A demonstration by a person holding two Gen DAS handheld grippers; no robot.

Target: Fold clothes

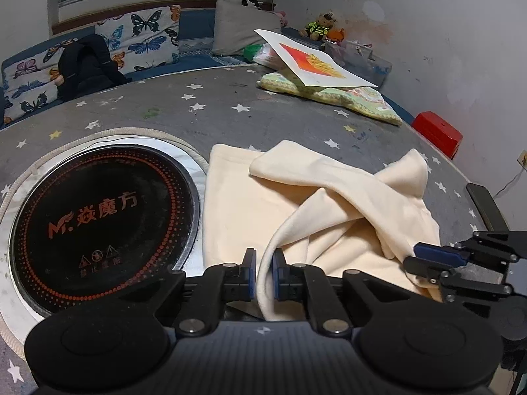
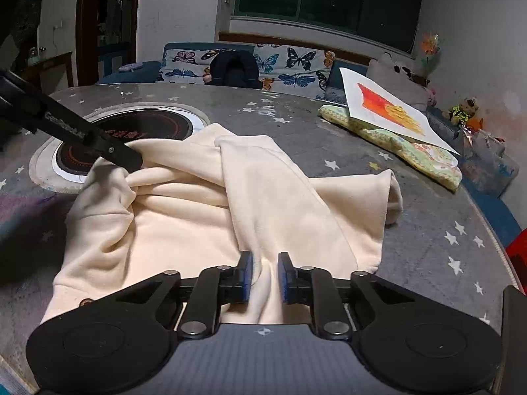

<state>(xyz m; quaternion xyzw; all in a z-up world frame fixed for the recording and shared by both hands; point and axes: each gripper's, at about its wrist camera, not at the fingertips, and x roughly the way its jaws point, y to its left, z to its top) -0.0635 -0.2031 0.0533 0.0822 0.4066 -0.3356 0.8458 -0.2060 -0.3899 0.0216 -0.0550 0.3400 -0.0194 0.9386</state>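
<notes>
A cream top (image 2: 204,204) lies bunched on the counter (image 2: 411,230) beside the stove (image 1: 102,227). The left gripper (image 1: 264,273) pinches a fold of it with narrow fingers. The right gripper (image 2: 265,276) pinches another fold.

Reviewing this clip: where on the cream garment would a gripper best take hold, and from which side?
Probably the near hem of the cream garment, approached low from the table's near edge: both jaws already pinch raised folds there, while the far sleeves lie crossed and bunched.

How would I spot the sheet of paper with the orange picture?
Start at the round grey table with white stars. Near its far right edge lies a green patterned cushion; the paper rests tilted on top. It is the only white sheet, printed in red and orange.
</notes>
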